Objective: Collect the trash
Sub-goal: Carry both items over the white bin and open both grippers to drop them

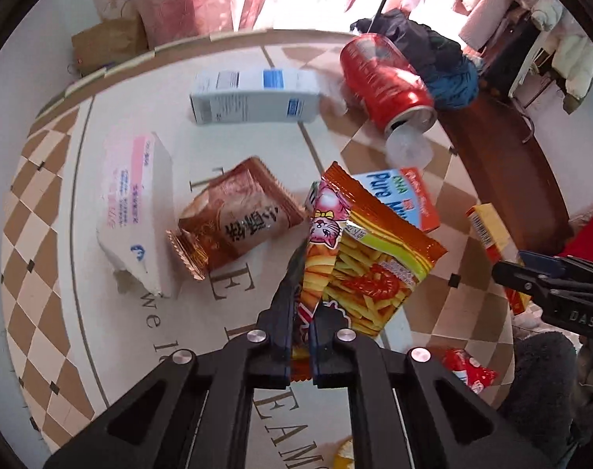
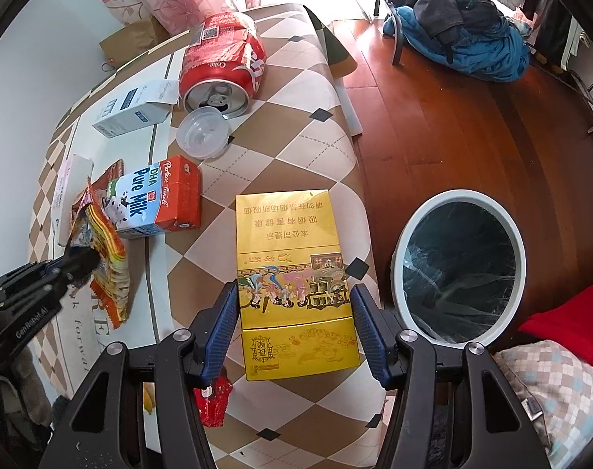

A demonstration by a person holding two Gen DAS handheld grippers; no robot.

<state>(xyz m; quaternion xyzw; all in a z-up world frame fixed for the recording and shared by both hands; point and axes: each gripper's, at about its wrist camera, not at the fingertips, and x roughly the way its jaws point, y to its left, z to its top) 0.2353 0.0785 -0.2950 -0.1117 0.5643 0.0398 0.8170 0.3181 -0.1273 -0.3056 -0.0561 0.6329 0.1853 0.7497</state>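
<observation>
Two views, left wrist first: our left gripper [image 1: 302,305] pinches the crinkly foil fries snack bag [image 1: 359,258] by its bottom edge, jaws nearly closed, so it hangs clear of the table [image 1: 61,195] where a brown wrapper [image 1: 234,215], white carton [image 1: 253,95] and dented cola can [image 1: 386,82] lie. From the right wrist, our right gripper [image 2: 294,312] clamps the rigid yellow cigarette box [image 2: 292,281] across its width, jaws wide, beside the round lined trash bin [image 2: 459,269], likely its destination.
</observation>
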